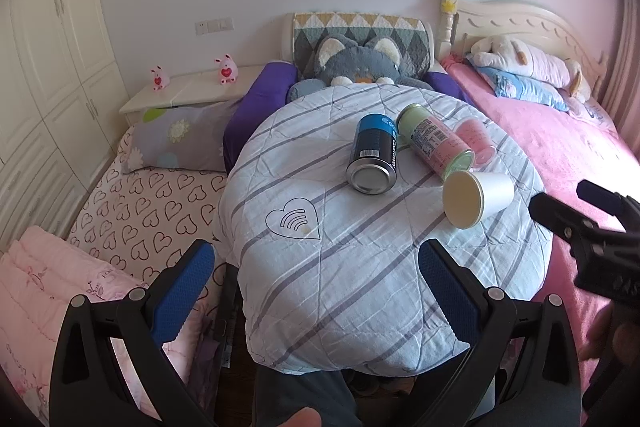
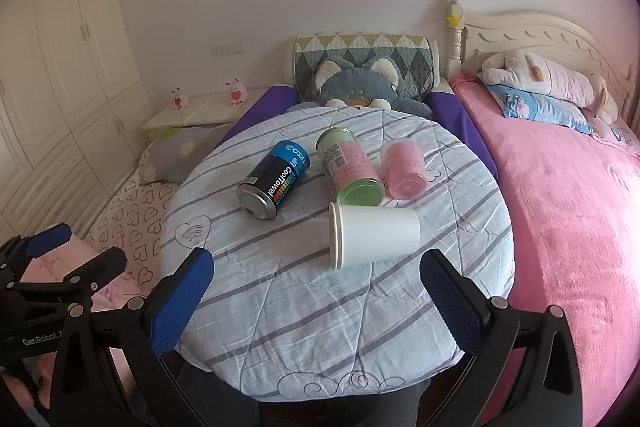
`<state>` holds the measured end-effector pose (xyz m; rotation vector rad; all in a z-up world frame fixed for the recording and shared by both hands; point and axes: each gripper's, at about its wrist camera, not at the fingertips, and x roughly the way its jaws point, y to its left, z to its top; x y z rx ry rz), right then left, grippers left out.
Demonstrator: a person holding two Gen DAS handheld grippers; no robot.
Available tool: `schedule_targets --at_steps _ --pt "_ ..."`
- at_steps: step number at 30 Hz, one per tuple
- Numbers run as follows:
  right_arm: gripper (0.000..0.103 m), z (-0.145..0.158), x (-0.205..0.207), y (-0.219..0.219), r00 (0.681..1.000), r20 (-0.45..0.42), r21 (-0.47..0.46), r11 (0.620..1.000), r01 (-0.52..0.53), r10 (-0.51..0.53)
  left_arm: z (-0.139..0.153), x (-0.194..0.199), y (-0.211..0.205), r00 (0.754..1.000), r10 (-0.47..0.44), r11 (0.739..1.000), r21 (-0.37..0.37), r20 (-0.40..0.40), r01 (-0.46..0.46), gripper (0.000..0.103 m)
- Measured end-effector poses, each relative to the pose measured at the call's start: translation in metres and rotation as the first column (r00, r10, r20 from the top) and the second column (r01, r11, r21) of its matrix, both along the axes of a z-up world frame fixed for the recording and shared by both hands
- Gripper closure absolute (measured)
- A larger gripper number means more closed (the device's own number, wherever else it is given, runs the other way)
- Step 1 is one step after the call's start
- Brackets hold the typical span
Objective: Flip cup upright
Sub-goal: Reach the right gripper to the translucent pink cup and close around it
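A white paper cup [image 1: 478, 198] lies on its side on the striped quilt-covered round surface [image 1: 360, 267], its mouth toward the near left. In the right wrist view the cup [image 2: 374, 235] lies just ahead of my right gripper [image 2: 316, 267], which is open and empty with blue pads. My left gripper [image 1: 316, 259] is open and empty, short of the cup and to its left. The right gripper also shows in the left wrist view [image 1: 576, 207] at the right edge.
A blue and black can [image 2: 274, 179], a green and pink canister [image 2: 350, 167] and a pink cup [image 2: 404, 169] lie on their sides behind the paper cup. A grey plush cat [image 2: 360, 87] sits at the back. A pink bed [image 2: 560, 207] is to the right.
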<state>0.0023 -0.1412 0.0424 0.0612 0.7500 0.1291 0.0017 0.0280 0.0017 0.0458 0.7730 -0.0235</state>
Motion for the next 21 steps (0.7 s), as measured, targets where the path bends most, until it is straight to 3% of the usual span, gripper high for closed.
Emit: schedule_targets --at_steps 21 --pt "0.000 -0.056 0.194 -0.070 0.972 -0.218 -0.090 0.993 0.075 -0.093 -0.019 0.049 -0.004 0.998 -0.002 1.000 0.003 -0.061 0.002 0.000"
